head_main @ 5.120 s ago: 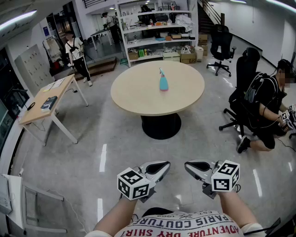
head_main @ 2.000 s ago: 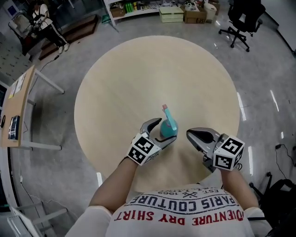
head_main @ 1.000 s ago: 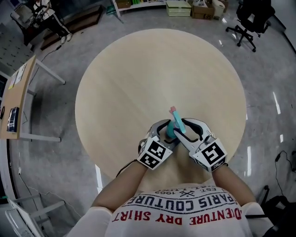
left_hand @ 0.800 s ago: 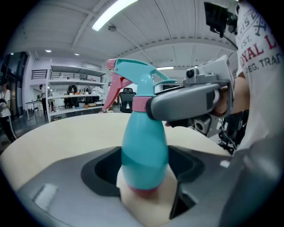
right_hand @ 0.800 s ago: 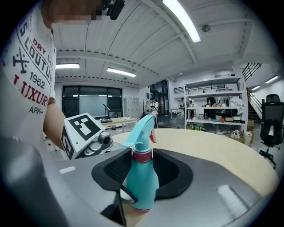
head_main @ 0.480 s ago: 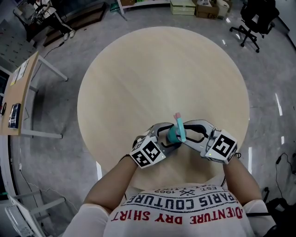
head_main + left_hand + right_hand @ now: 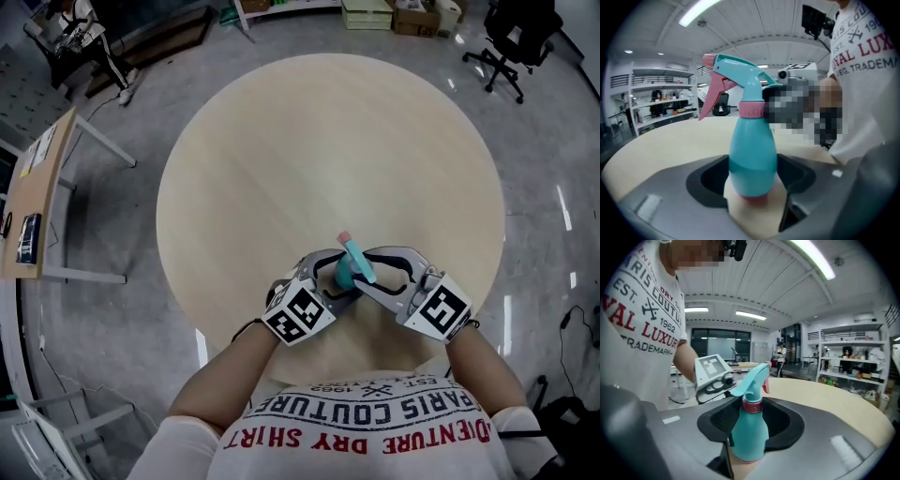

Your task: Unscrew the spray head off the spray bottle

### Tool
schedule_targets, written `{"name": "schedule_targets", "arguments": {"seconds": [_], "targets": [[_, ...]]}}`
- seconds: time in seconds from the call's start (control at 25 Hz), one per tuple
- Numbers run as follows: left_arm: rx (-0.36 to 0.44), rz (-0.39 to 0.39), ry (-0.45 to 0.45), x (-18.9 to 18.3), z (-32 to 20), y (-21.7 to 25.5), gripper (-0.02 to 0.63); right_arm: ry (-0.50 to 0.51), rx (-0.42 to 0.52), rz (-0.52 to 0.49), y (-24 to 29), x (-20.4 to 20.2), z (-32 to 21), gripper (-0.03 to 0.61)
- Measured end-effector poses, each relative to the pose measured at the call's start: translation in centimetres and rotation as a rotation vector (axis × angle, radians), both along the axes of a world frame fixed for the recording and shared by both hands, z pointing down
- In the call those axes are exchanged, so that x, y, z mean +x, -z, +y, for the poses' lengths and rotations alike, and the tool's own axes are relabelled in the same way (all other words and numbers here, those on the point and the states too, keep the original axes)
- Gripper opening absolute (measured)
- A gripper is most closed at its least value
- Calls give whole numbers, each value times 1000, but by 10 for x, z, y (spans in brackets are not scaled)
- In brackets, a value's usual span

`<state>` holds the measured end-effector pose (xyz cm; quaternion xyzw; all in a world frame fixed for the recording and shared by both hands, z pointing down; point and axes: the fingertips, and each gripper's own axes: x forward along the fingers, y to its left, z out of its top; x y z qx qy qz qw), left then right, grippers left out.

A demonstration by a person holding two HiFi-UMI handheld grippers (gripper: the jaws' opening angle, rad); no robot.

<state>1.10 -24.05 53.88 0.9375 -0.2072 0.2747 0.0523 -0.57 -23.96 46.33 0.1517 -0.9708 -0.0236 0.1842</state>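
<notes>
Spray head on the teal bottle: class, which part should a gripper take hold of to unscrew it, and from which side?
Probably the pink collar under the spray head, coming in level from the back, opposite the trigger. The bottle stands upright and the collar is round, so jaws can close either side of it; the trigger juts out in front.

Upright teal spray bottle (image 7: 752, 154), pink-collared spray head (image 7: 736, 75) pointing left, lower body clasped between left gripper (image 7: 752, 185) jaws, pale table (image 7: 661, 140) beneath
</notes>
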Motion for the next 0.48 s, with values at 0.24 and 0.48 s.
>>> {"name": "schedule_targets", "arguments": {"seconds": [0.24,0.48], "targets": [[1,8,247,8,-2,0,318,-284,-116,-139,3,1,-8,166],[0,9,246,11,1,1,318,-292,-90,-110,4,5,-7,140]]}}
